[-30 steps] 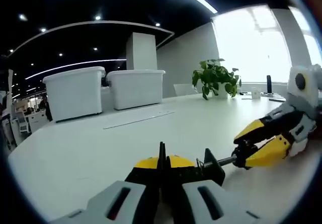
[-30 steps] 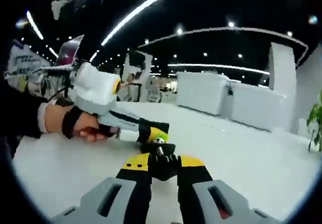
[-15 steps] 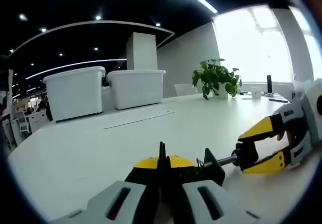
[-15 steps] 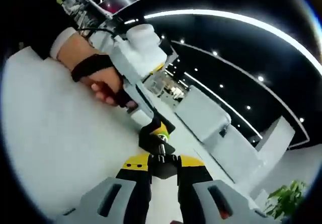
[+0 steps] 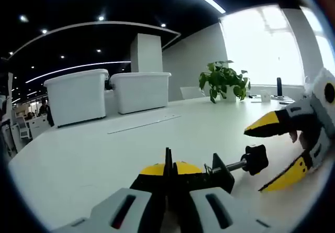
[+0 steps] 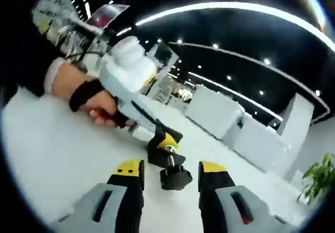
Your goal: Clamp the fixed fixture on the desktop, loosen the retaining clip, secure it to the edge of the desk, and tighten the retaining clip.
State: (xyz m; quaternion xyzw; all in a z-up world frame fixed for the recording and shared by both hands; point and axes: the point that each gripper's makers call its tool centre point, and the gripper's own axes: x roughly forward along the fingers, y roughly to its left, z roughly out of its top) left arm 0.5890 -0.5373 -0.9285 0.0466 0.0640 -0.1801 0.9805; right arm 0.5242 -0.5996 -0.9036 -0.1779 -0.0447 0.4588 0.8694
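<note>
A wide white desk [image 5: 94, 159] runs through an open office. In the left gripper view, two white storage bins [image 5: 110, 94] stand far back on the left of the desk, and a potted green plant [image 5: 224, 81] stands farther right, near a bright window.

Low in the middle of that view, the left gripper [image 5: 168, 178] is clenched on the black and yellow fixture [image 5: 180, 174], which rests on the desk. From the fixture a metal screw runs out to the right and ends in a round black knob [image 5: 255, 159]. At the right edge, the right gripper [image 5: 280, 152] is spread wide, one yellow tip above the knob and one below, touching neither.

In the right gripper view, a hand [image 6: 86, 94] at the left holds the left gripper [image 6: 157, 139], closed on the fixture [image 6: 166, 145]. The knob [image 6: 175, 176] sits between the right gripper's [image 6: 171, 171] parted yellow-tipped jaws, free of both. A plant [image 6: 319, 178] shows at the far right.
</note>
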